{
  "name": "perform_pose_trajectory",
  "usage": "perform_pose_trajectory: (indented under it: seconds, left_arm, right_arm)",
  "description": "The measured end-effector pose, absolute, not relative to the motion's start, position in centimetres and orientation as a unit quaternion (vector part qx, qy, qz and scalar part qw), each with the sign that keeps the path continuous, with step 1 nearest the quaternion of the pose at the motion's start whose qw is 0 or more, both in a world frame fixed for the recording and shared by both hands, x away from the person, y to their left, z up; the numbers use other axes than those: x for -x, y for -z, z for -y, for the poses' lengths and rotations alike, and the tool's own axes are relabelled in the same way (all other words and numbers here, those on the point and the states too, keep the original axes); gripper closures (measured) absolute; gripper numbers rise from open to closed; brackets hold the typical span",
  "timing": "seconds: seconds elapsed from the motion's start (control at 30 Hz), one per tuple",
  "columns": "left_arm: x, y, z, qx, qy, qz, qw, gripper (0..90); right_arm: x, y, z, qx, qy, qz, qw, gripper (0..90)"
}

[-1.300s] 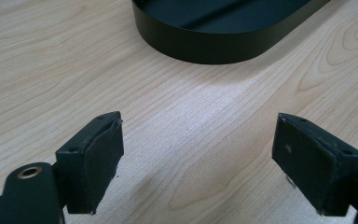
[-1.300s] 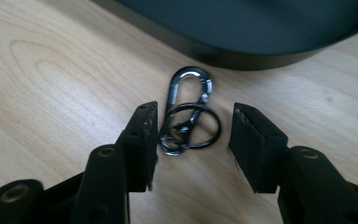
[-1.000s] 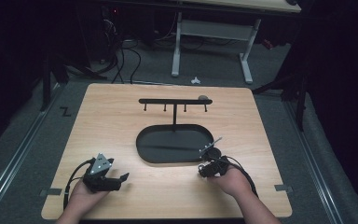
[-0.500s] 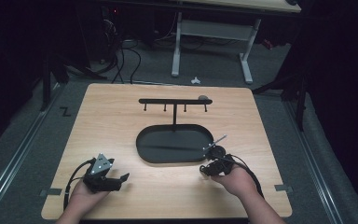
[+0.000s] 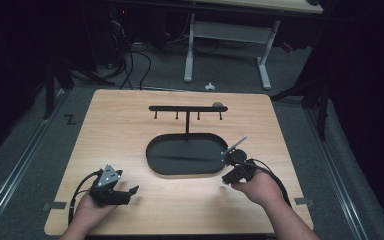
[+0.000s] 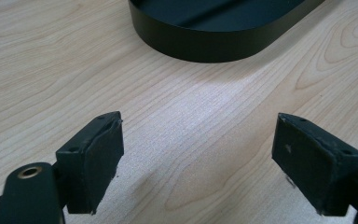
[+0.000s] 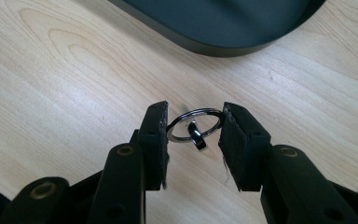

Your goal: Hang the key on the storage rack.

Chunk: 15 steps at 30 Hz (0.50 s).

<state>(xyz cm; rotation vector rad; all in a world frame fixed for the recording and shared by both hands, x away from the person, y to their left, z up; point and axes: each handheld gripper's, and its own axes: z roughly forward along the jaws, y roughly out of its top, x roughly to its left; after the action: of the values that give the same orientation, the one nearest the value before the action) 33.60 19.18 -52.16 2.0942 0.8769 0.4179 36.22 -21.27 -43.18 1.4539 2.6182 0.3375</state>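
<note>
Right claw (image 7: 193, 126) pinches a metal ring (image 7: 194, 125) above the table (image 7: 51, 84); left claw (image 6: 198, 161) gapes wide, holding nothing, near the black tray (image 6: 205, 44).

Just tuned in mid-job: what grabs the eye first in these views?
The small metal key ring pinched between the right gripper's pads, just above the wooden table, stands out most. Next comes the black oval tray at the table's centre, with a black hook rack rising from its far edge. The left gripper sits wide open over bare wood near the front-left.
</note>
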Motion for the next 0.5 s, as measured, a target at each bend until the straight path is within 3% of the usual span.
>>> perform_pose_trajectory:
  seconds: [0.5]
  left_arm:
    - [-33.7,52.2,-19.1,-0.832,-0.164,-0.344,0.402,17.2]
  right_arm:
    - [-37.5,40.0,21.5,-0.505,-0.076,-0.858,0.049,62.4]
